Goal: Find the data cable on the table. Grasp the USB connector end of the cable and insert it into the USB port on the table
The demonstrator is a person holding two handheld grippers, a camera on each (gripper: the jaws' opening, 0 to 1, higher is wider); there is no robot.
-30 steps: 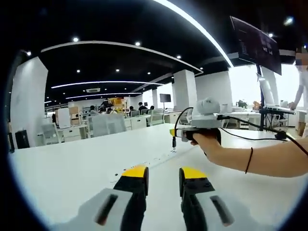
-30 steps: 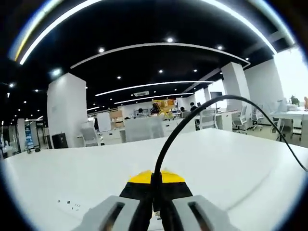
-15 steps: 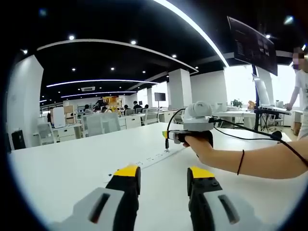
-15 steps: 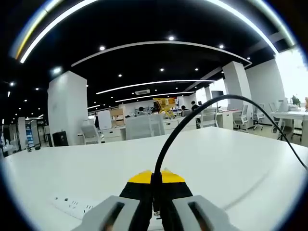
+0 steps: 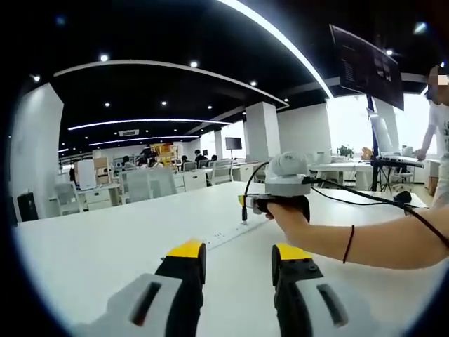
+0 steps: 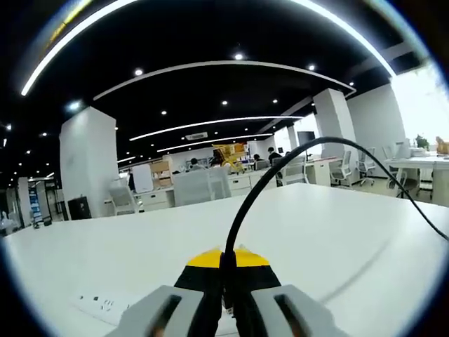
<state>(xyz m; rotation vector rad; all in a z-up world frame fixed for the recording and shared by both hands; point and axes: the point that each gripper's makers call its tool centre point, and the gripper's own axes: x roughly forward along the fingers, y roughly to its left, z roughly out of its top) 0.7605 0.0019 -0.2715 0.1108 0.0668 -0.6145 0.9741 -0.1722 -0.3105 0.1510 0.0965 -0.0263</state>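
Gripping the black data cable just behind its plug, with the right gripper jaws closed tight on it at lower centre of the right gripper view. Holding the connector tip-down in the left gripper view, just above the far end of a white power strip lying mid-frame on the tabletop, seemingly not yet touching it. Hovering low in that frame with the left gripper jaws wide apart and clasping nothing. Judging the finding and grasping done, leaving the lining-up and the push into the USB port, too small to pick out here.
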